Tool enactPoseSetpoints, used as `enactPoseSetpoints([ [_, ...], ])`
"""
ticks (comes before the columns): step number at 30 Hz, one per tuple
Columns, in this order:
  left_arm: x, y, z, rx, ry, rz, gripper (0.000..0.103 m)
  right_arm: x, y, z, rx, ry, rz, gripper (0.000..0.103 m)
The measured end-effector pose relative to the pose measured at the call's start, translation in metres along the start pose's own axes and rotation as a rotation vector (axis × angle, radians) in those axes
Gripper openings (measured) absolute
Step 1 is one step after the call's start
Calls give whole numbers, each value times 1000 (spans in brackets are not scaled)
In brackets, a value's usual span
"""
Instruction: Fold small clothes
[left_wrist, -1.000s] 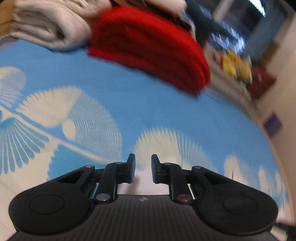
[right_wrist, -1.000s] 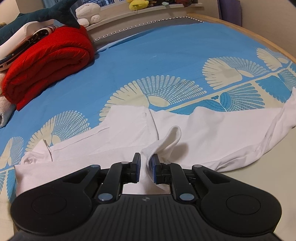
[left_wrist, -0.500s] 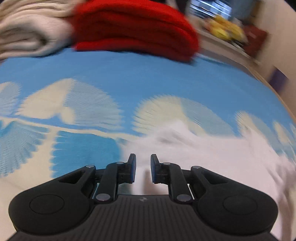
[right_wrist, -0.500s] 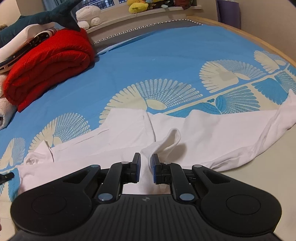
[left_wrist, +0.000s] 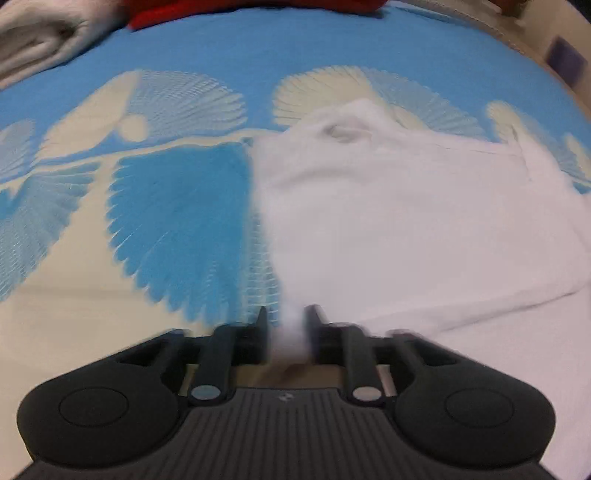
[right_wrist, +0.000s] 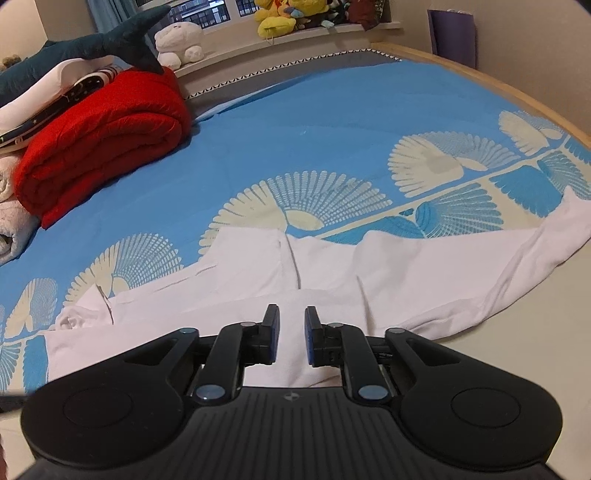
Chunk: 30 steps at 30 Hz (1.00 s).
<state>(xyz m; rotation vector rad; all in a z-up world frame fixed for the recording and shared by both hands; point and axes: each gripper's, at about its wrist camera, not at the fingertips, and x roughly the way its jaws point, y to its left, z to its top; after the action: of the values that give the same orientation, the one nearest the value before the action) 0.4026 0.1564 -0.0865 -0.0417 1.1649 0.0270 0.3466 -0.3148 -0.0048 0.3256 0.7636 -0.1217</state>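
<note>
A white garment lies spread across the blue patterned bedspread, folded partly over itself. In the left wrist view the garment fills the right half, blurred by motion. My left gripper sits at its near left edge with white cloth between its narrowly parted jaws. My right gripper hovers over the garment's near edge, its jaws a little apart, with nothing between them.
A folded red blanket lies at the far left with a beige blanket and stacked clothes beside it. A plush shark and other soft toys sit along the headboard ledge. The wooden bed edge runs at the right.
The left gripper swung right and down from the blankets to the garment's edge. The right gripper let go of the raised fold, which now lies flat.
</note>
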Motion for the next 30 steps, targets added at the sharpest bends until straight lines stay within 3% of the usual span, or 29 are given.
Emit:
enactPoseSetpoints([
  [4, -21, -9, -7, -40, -86, -74, 31, -11, -11, 5, 31, -10, 9, 23],
  [6, -7, -19, -18, 14, -13, -2, 29, -15, -15, 7, 40, -16, 15, 25],
  [9, -35, -34, -22, -12, -45, 53, 29, -22, -26, 8, 64, -18, 20, 27],
  [12, -84, -54, -28, -91, -145, 20, 33, -27, -42, 7, 97, -21, 27, 28],
  [14, -109, -70, -30, -127, -210, -13, 43, -31, -54, 7, 113, -26, 25, 28],
  [16, -126, -91, -37, -119, -304, -39, 52, -35, -72, 8, 142, -42, 18, 28],
  [18, -125, -109, -45, -68, -363, -20, 54, -38, -89, 8, 153, -75, 7, 25],
  [19, -119, -121, -44, -35, -338, 15, 54, -40, -101, 8, 158, -98, -6, 21],
  [20, -116, -131, -39, -14, -317, 20, 54, -42, -115, 8, 174, -119, -26, 9],
  [21, -114, -137, -36, 3, -326, -8, 54, -43, -132, 10, 203, -141, -42, 6],
  [25, -107, -150, -26, 77, -332, -14, 54, -45, -204, 20, 336, -236, -111, 6],
  [30, -94, -139, -21, 31, -288, -73, 54, -29, -300, 39, 566, -319, -200, 11],
])
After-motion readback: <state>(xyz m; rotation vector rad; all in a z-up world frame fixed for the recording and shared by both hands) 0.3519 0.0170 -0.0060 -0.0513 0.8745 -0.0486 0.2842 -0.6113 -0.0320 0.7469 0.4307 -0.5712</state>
